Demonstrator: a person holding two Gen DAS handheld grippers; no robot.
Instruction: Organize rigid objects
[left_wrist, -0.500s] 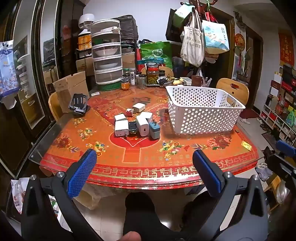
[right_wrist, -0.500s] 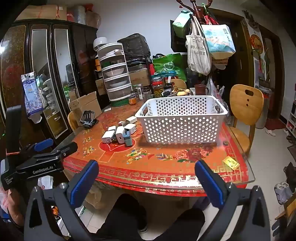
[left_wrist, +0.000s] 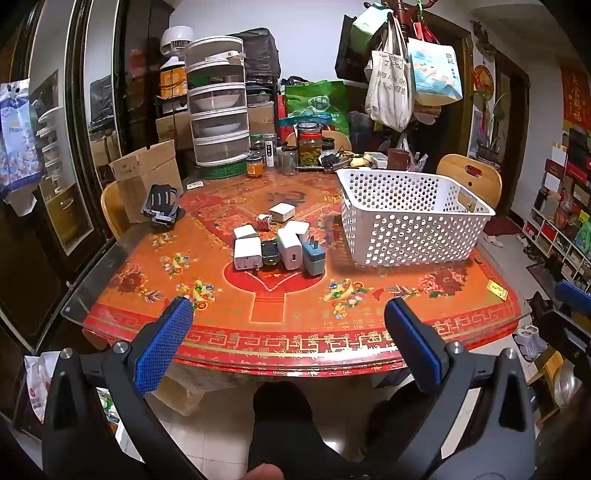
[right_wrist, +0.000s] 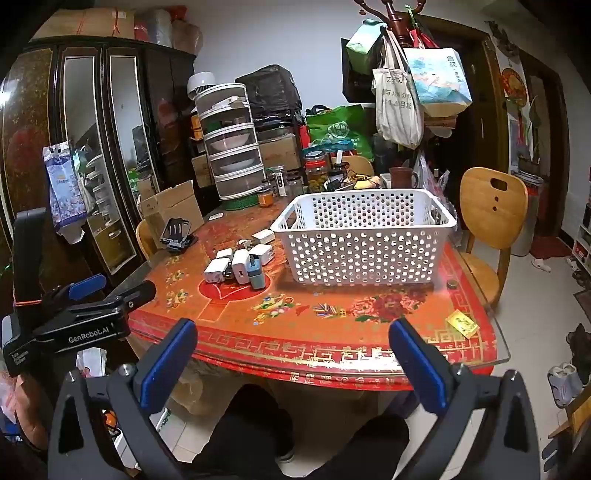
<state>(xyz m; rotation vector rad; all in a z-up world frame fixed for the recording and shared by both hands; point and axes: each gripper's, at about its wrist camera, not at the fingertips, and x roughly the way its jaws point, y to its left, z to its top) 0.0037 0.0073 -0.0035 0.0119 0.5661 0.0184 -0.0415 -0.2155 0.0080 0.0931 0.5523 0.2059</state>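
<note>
Chargers sit clustered on the bench, just left of the white basket, which looks empty. Left hand-held gripper and right hand-held gripper both spread wide, holding nothing, hovering off the bench edge nearest the person. Chargers look light, stiff, smooth-sided plastic; likely best pinched across flat faces, away from the prongs.
</note>
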